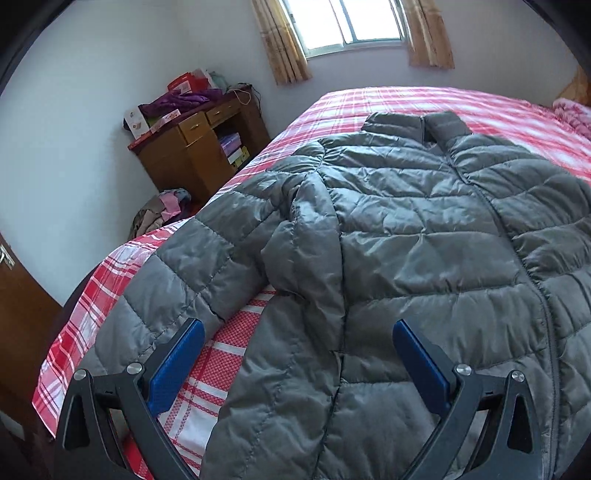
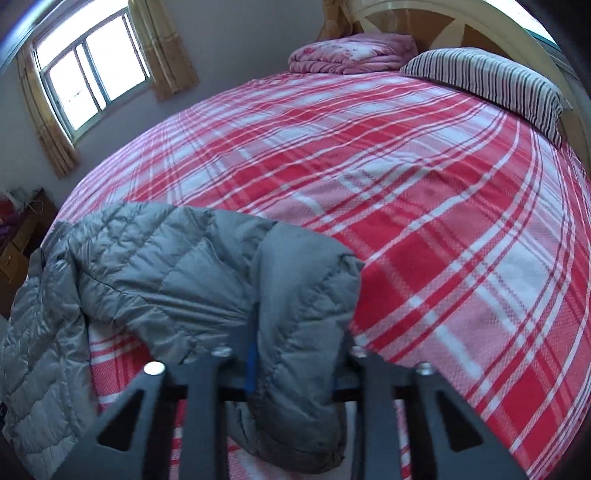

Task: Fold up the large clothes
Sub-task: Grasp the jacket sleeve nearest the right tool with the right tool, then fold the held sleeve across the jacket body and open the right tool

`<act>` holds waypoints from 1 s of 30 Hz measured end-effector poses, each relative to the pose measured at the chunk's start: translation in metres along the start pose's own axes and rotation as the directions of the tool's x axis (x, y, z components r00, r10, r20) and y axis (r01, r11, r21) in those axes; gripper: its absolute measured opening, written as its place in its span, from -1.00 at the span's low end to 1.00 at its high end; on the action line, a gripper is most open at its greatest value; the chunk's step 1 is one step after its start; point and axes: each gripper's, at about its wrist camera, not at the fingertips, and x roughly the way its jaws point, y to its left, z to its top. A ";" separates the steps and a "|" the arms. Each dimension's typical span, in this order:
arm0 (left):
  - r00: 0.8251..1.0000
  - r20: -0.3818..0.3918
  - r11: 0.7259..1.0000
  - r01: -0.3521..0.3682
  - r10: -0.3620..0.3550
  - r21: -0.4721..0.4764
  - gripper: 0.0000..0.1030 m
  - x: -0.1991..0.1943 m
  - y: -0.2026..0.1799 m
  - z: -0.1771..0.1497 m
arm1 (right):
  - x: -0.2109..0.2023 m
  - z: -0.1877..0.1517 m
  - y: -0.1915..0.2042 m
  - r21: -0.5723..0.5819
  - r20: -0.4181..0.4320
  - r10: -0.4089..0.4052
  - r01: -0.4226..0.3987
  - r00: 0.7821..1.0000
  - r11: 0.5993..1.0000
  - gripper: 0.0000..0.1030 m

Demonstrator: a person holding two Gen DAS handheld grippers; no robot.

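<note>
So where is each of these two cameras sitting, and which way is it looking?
Left wrist: on the left gripper, looking down its open blue fingers over the grey puffer jacket toward the window and wooden desk.
Right wrist: on the right gripper, jaws closed on the jacket's sleeve, facing the striped pillow and headboard.
Shared: the jacket, the red plaid bed and the window.

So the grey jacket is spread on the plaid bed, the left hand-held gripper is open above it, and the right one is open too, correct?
Not quite: the right hand-held gripper is shut on the jacket sleeve, as the right wrist view shows. The rest holds: jacket on the plaid bed, left hand-held gripper open above it.
</note>
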 end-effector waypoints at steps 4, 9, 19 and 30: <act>1.000 -0.003 1.000 0.022 -0.022 0.009 0.98 0.000 0.006 -0.004 | -0.004 0.003 -0.015 0.010 0.023 -0.025 0.025 0.999 1.000 -0.61; 0.997 0.004 0.996 0.079 -0.079 0.042 0.98 -0.009 0.021 -0.008 | -0.012 0.008 -0.032 0.028 0.047 -0.063 0.062 0.997 0.998 -0.63; 0.995 0.048 0.996 0.093 -0.092 -0.013 0.98 -0.020 0.054 0.022 | -0.072 0.042 0.040 -0.142 0.230 -0.019 0.053 0.973 0.988 -0.65; 0.995 0.073 0.996 0.077 -0.074 -0.042 0.98 -0.016 0.056 0.041 | -0.102 0.021 0.218 -0.476 0.282 0.198 -0.042 0.939 0.878 -0.65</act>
